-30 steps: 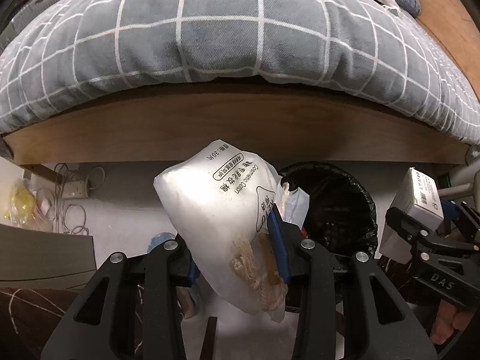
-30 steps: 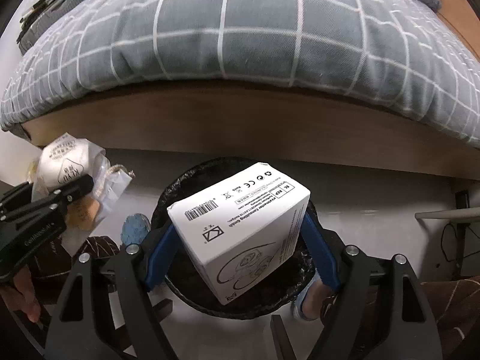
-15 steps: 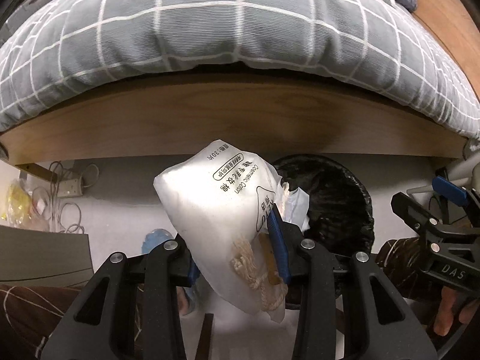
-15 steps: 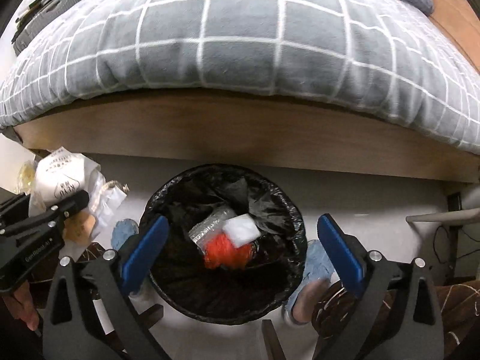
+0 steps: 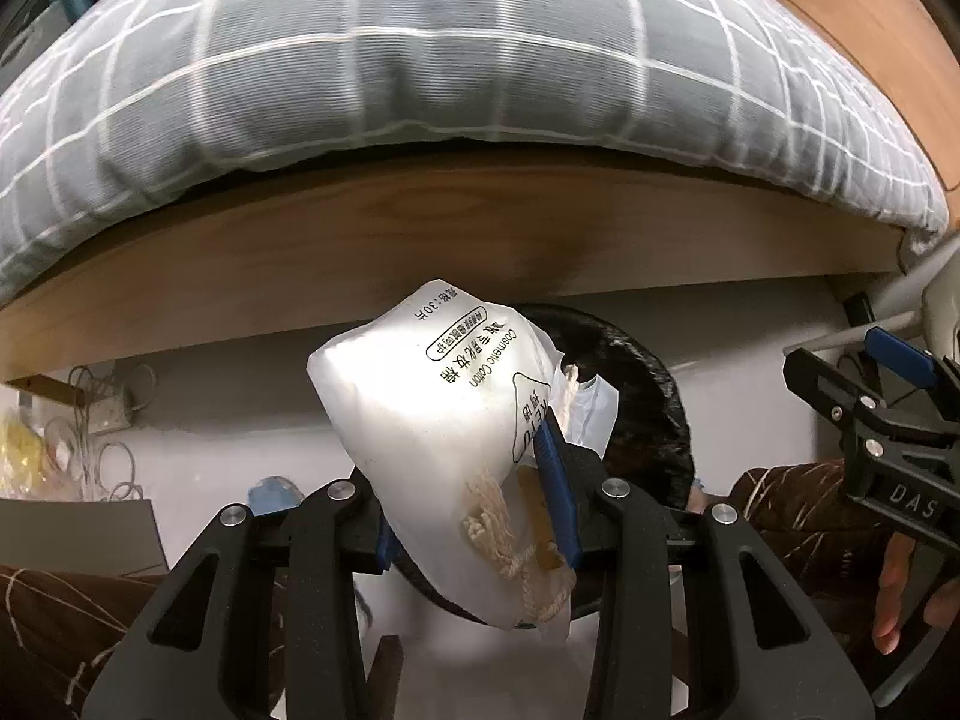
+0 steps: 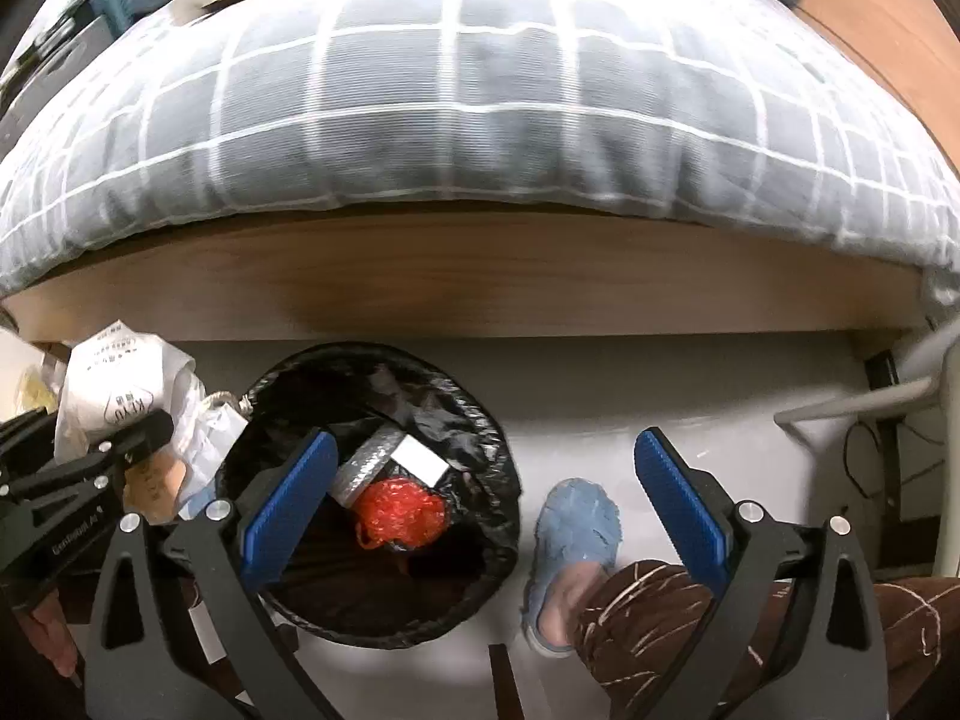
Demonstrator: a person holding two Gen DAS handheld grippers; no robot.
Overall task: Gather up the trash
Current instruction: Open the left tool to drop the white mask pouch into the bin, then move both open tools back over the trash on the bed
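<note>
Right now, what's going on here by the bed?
A person is collecting trash with a gripper in each hand. The left gripper is clamped on a white cotton-pad bag, held beside the black-lined trash bin on the floor next to the bed. The right gripper is wide open and empty above the bin. A white box and red wrapper lie inside.

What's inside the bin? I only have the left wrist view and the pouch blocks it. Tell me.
Observer: The trash bin holds a red crumpled bag, a silver wrapper and a white box.
Operator: Report the right gripper.
Observer: The right gripper is open and empty, one finger over the bin, the other over the floor.
Operator: Place the cotton pouch relative to the bin.
Observer: The cotton pouch, held in the left gripper, hangs just outside the bin's left rim.
</note>
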